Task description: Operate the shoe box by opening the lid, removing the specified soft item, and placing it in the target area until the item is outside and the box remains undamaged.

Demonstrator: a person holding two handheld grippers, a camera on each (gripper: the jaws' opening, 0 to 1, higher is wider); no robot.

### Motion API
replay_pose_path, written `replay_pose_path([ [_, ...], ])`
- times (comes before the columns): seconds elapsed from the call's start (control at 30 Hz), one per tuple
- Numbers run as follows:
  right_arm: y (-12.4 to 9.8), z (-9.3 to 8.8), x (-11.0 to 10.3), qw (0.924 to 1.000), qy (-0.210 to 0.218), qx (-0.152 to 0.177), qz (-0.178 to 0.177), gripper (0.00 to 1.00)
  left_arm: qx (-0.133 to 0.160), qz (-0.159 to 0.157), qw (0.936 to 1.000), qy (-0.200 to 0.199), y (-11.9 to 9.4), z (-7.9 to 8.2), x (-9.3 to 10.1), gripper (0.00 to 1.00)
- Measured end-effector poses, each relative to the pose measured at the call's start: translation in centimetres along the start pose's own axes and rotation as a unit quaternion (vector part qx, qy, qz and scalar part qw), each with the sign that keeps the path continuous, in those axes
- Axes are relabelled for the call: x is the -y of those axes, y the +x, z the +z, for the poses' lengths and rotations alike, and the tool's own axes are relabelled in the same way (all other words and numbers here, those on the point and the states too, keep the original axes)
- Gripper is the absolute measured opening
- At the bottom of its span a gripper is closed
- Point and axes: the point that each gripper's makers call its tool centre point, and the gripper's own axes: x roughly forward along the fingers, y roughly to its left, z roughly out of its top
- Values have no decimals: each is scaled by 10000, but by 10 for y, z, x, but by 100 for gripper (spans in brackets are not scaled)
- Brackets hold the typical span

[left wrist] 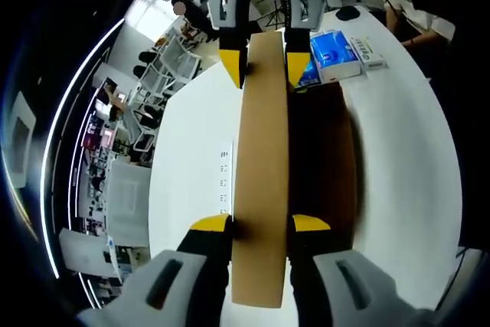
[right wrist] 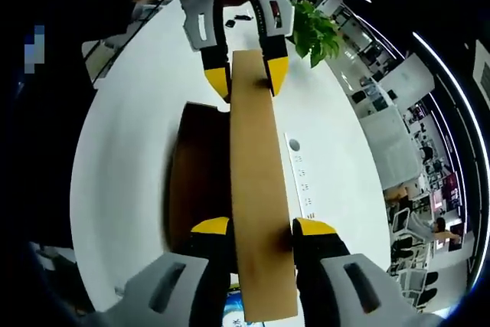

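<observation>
Raising the lid [left wrist: 264,189] edge-on off the shoe box [left wrist: 325,158]. I have the left hand-held gripper [left wrist: 260,226] and right hand-held gripper [right wrist: 260,227] clamped on opposite ends, keeping it level above the worktop [left wrist: 398,135].

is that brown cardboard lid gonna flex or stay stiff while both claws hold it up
The cardboard lid looks fairly stiff: its edge runs straight between the left claw and the right claw, without visible sag. It is probably light, being thin board. Pinched at both ends, it could crease if the claws twist apart.
</observation>
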Motion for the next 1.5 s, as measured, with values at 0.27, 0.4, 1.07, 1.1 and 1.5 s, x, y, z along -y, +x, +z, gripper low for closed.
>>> replay_pose_path([
  [0.27,1,2,-4,9999,-9,63,-82,31,-33,131,9999,88,0,-3,3,29],
  [0.4,1,2,-6,9998,-49,125,-171,31,-33,165,9998,102,0,-4,4,29],
  [1.07,7,4,-24,9962,-365,256,-752,30,32,682,9972,292,3,-12,21,29],
  [1.1,8,4,-25,9957,-385,263,-796,30,38,713,9970,301,3,-12,22,29],
  [1.5,12,5,-33,9916,-514,279,-1154,30,39,997,9939,469,6,-17,28,29],
])
